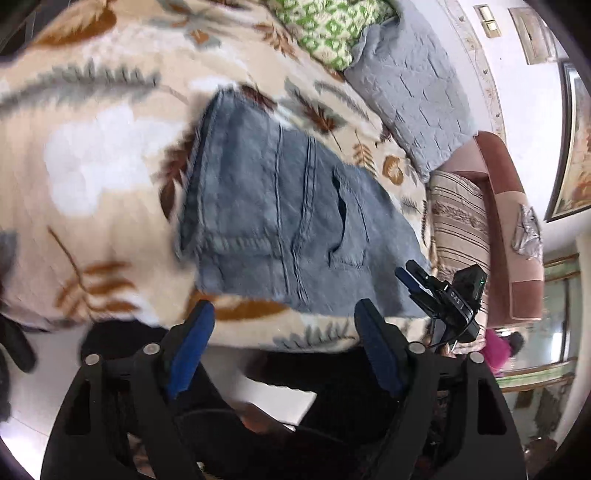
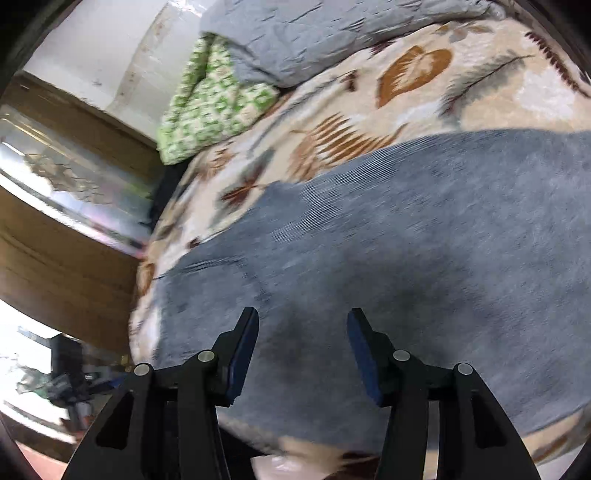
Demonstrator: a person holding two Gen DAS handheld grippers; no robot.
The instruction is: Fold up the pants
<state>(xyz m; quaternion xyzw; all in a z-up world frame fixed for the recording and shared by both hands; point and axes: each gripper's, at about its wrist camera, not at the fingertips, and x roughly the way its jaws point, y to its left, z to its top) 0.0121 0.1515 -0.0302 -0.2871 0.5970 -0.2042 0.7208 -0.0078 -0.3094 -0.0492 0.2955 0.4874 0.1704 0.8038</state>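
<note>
Light blue jeans [image 1: 273, 206] lie folded into a compact rectangle on a leaf-patterned cream blanket [image 1: 92, 147], back pocket facing up. My left gripper [image 1: 284, 314] is open and empty, hovering off the bed's near edge just short of the jeans. The right gripper [image 1: 436, 291] shows in the left wrist view at the jeans' right end. In the right wrist view the right gripper [image 2: 303, 321] is open and empty, held close above the jeans [image 2: 406, 258], which fill most of that view. Both views are motion-blurred.
A green-and-white patterned pillow [image 1: 328, 29] and a grey quilt [image 1: 410, 88] lie at the far side of the bed. A striped cushion [image 1: 458, 229] and a reddish sofa arm [image 1: 509, 206] stand to the right. Wooden furniture [image 2: 55, 236] borders the bed.
</note>
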